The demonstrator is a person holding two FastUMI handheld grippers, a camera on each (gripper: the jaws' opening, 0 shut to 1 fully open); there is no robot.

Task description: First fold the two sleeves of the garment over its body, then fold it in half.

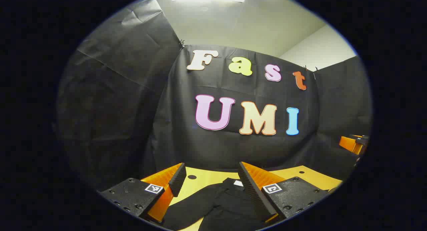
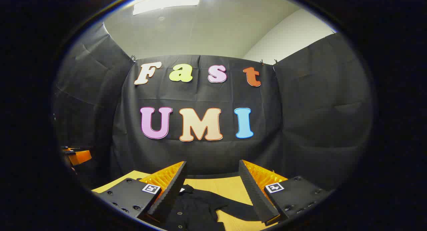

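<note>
Black garment (image 1: 220, 204) flat on yellow table (image 1: 203, 177) — below both claws, left (image 1: 210, 181), right (image 2: 212, 182), each spread wide.

Bright ceiling glare, dim booth, fisheye-bent edges

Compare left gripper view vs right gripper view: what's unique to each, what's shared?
Left gripper view: the garment's collar with a white tag, one sleeve spread out, two holes in the table. Right gripper view: the garment's button row and the opposite sleeve spread out. Both: the dark garment lying unfolded on the yellow table, each view's own fingers open above it.
</note>
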